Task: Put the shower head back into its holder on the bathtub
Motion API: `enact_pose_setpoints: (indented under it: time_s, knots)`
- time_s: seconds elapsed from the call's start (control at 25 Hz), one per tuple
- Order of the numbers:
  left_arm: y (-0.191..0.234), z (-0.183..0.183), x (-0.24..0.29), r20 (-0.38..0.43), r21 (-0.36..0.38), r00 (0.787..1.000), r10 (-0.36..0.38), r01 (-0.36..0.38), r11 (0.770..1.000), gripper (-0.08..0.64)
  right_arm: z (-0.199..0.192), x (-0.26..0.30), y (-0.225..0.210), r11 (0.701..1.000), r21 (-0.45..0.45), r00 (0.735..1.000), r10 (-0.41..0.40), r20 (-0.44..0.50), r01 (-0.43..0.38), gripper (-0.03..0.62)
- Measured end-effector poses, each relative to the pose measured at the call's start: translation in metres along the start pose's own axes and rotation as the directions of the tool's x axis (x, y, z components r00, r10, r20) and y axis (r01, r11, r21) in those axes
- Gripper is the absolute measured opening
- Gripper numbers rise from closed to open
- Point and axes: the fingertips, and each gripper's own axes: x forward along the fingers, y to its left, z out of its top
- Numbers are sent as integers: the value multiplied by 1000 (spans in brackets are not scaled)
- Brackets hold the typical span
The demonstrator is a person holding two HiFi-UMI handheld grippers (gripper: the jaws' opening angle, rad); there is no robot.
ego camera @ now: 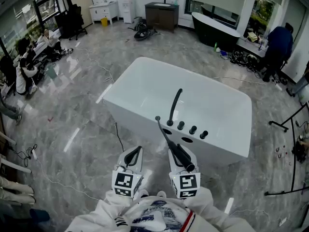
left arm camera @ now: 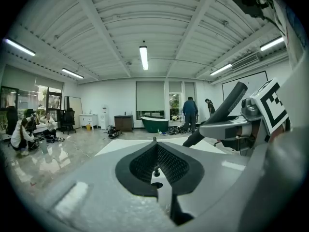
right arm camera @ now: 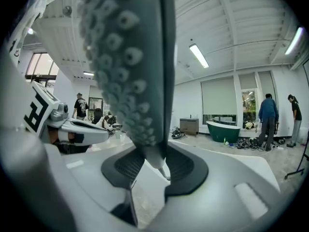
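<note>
Fingers (right arm camera: 186, 164), right gripper (right arm camera: 154, 153): narrowly set and closed on the shower head (right arm camera: 125, 71). Its nozzle face filled the upper part of the right gripper view, and its narrow end sat between the pads.

Fingers, left gripper (left arm camera: 155, 144): brought together, tips meeting, nothing between them. The gripper was held level beside the right one and well short of the bathtub (ego camera: 120, 88).

Shower head, location: carried in the air in front of the person. In the head view its thin end reached toward the near rim, close to the spout (ego camera: 174, 105) and the row of knobs (ego camera: 192, 129). It was not seated in anything.

Holder: not identified with certainty. Two dark openings (ego camera: 167, 131) lay in the rim just before the knobs, and one of them was probably the seat.

Step in hand: judged to be the carry and approach, with insertion not yet begun.

Next move, requirement: bring the right gripper forward over the rim, line the shower head's end up with the correct opening, lower it in without striking the spout or knobs, then release once it is seated.
</note>
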Motion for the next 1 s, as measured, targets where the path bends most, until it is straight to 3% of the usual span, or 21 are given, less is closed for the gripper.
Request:
enact_pose_setpoints:
  time_s: [0.4,1.0]
  knots:
    - [-8,2,4,-2,-1,999,49,-49,999,-2,-1,-6,-14,1000,1,999,29,19,-29,138]
    - [15,-3,26,-19,-4,1000,21,-21,1000,-2,25,11,-10,1000,-8,999,12,50,-11,138]
